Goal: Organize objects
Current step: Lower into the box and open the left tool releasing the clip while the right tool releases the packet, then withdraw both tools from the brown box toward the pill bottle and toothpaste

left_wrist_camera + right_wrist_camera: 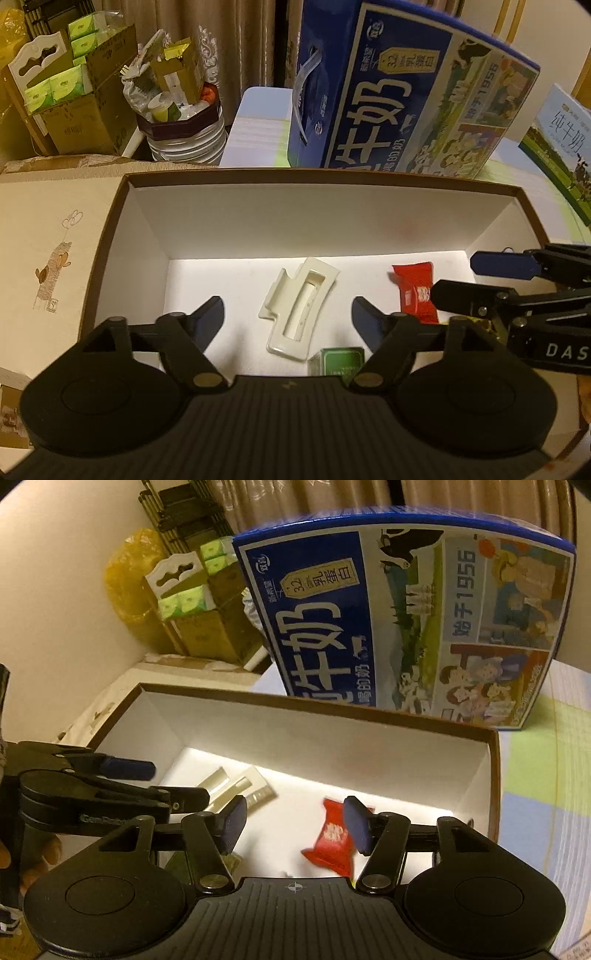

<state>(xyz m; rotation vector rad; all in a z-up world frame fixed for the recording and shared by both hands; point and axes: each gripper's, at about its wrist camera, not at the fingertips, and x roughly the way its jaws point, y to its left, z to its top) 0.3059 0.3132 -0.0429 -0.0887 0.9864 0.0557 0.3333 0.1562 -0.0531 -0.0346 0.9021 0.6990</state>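
Note:
An open box with a brown rim (295,173) (332,705) and white inside holds a white hair clip (299,310) (240,786), a red candy packet (417,291) (332,840) and a small green box (340,363). My left gripper (288,319) (166,782) hangs open over the box, its fingers on either side of the hair clip and not touching it. My right gripper (295,823) (476,280) is open at the box's right end, just above the red packet, which looks blurred in the right wrist view.
A large blue milk carton (399,96) (406,620) stands right behind the box. A second milk carton (561,147) leans at the far right. A full waste bin (184,122) and cardboard boxes of green tissue packs (66,88) stand back left. A cream cloth (55,273) lies to the left.

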